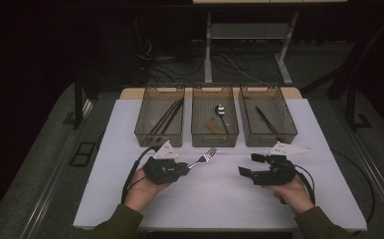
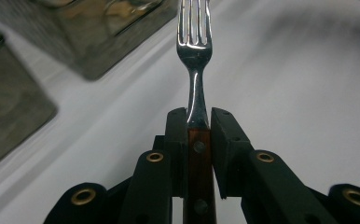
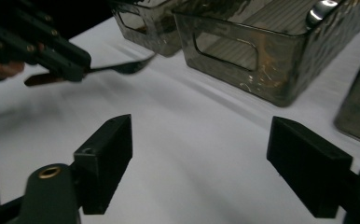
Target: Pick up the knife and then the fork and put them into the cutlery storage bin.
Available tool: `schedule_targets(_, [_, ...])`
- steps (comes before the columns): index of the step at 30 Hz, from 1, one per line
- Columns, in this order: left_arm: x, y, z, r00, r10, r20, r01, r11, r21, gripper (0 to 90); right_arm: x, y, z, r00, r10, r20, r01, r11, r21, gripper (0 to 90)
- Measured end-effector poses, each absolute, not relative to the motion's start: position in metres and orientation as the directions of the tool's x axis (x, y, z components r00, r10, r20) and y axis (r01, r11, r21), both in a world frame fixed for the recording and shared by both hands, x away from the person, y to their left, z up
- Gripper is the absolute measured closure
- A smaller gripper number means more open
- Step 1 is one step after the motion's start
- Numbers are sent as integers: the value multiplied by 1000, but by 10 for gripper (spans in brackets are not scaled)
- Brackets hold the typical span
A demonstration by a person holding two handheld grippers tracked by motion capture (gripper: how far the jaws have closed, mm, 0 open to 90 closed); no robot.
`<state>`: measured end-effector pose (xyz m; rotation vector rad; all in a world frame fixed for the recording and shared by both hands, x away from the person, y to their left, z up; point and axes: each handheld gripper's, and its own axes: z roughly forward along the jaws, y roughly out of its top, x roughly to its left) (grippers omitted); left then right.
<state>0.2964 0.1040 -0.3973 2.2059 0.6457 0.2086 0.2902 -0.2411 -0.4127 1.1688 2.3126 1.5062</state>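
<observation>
A fork with a wooden handle and silver tines is held just above the white table, tines toward the bins. My left gripper is shut on it; in the left gripper view the pads clamp the handle where it meets the metal neck. My right gripper hovers at the right of the table, open, its jaws wide apart over bare tabletop. In the right gripper view the fork and the left gripper show at the upper left.
Three translucent bins stand in a row at the back of the table. The left bin holds chopsticks, the middle bin a spoon, the right bin a knife.
</observation>
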Motion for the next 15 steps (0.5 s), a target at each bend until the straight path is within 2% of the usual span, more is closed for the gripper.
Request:
schedule_targets(8, [293,68,-396,880,472,-54,336,-537,774,780,308,-225,-414,-675,657,337,554,148,819,361])
schedule_targets(15, [291,57,-396,887,461,-34,313,-544,778,780,317,-215,-417,-676,617,403,578,104,809,487])
